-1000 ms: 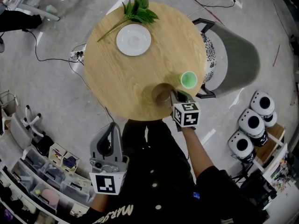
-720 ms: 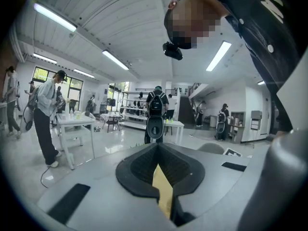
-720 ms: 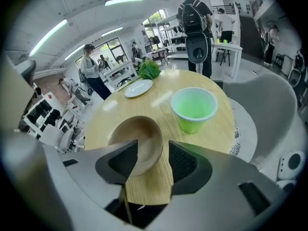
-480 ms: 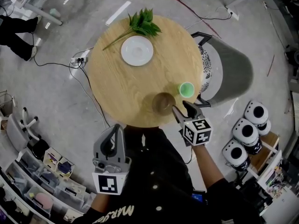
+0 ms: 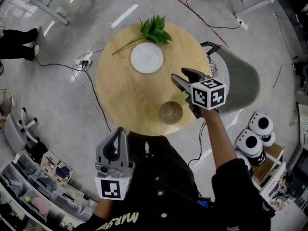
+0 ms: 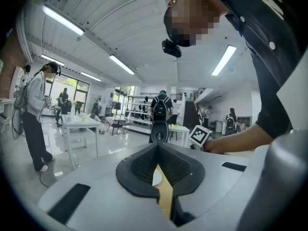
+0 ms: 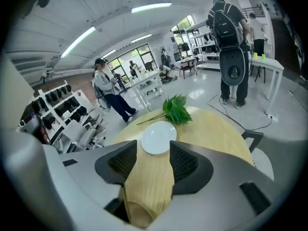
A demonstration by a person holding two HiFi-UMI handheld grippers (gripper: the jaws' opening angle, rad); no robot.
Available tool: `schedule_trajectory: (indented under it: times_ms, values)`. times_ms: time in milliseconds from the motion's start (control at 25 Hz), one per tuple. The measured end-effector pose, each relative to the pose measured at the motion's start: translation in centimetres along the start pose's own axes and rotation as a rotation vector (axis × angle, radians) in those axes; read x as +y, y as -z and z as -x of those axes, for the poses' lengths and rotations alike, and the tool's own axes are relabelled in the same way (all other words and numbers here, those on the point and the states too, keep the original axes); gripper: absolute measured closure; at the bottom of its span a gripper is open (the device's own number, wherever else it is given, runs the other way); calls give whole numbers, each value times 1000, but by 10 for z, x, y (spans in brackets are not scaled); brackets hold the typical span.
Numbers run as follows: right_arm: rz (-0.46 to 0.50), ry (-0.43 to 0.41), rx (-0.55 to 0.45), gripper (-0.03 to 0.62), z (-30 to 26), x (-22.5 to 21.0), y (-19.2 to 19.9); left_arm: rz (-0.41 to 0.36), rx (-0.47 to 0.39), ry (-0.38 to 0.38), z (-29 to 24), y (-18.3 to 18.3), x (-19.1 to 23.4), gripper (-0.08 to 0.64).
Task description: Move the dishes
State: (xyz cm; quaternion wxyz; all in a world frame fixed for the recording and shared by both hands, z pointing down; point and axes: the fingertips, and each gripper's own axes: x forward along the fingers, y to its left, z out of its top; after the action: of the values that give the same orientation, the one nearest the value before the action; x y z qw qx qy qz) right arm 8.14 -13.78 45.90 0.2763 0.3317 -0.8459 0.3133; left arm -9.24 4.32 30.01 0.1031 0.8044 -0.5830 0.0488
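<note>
A round wooden table [image 5: 125, 88] carries a white plate [image 5: 147, 57], a green leafy sprig [image 5: 154, 29] and a brown bowl [image 5: 171, 112] near its front edge. My right gripper [image 5: 180, 79] hangs open above the table, right of the plate and beyond the bowl. Its jaws have just been opening and nothing is between them. It hides the green cup. In the right gripper view the plate [image 7: 157, 137] and sprig [image 7: 175, 110] lie ahead, the bowl [image 7: 142, 216] low between the jaws. My left gripper [image 5: 117, 133] stays shut and empty by my body, short of the table edge.
A grey chair [image 5: 240, 69] stands against the table's right side. Cables and a power strip [image 5: 79, 61] lie on the floor at left. Storage bins [image 5: 29, 191] sit at lower left, round white devices [image 5: 255, 138] at lower right. People [image 7: 108, 93] stand farther off.
My right gripper was shut at the brown bowl's right rim. It opened, left the bowl on the table, then rose and moved farther over the table. The left gripper barely moved.
</note>
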Motion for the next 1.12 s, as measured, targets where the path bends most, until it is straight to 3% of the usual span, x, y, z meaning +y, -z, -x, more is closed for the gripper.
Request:
schedule_trajectory:
  times_ms: [280, 560, 1120]
  values:
    - [0, -54, 117, 379, -70, -22, -22, 16, 13, -39, -1, 4, 16, 543]
    - [1, 13, 257, 393, -132, -56, 3, 33, 59, -69, -5, 20, 33, 543]
    - [126, 186, 194, 398, -169, -63, 13, 64, 125, -78, -13, 46, 47, 543]
